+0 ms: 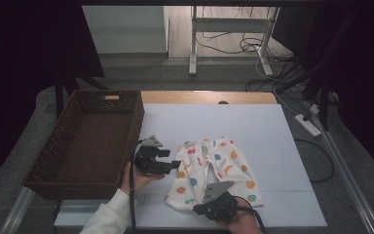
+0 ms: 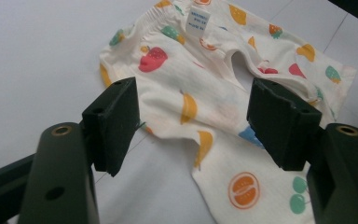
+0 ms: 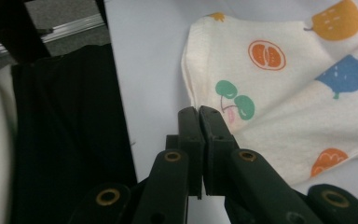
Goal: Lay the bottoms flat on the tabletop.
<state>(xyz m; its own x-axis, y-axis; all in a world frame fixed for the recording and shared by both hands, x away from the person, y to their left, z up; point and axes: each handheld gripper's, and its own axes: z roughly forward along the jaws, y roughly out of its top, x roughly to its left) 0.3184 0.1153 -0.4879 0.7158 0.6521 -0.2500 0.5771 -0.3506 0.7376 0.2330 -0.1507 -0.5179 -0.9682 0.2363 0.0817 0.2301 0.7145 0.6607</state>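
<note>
1. The fruit-print pants (image 1: 214,170) are lying flat on the white table (image 1: 253,126), toward its near edge.
2. The left gripper (image 1: 168,160) is hovering with jaws spread beside the waistband.
3. The right gripper (image 1: 209,202) is sitting at the near leg hem, jaws pressed together; whether cloth is pinched is unclear.
4. A wicker basket (image 1: 58,146) is sitting along the table's left edge.

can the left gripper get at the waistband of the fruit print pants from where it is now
Probably yes. The left gripper hangs open right over the pants near the waistband, with nothing lying between. The right gripper is shut at the leg hem, well off to the side.
</note>
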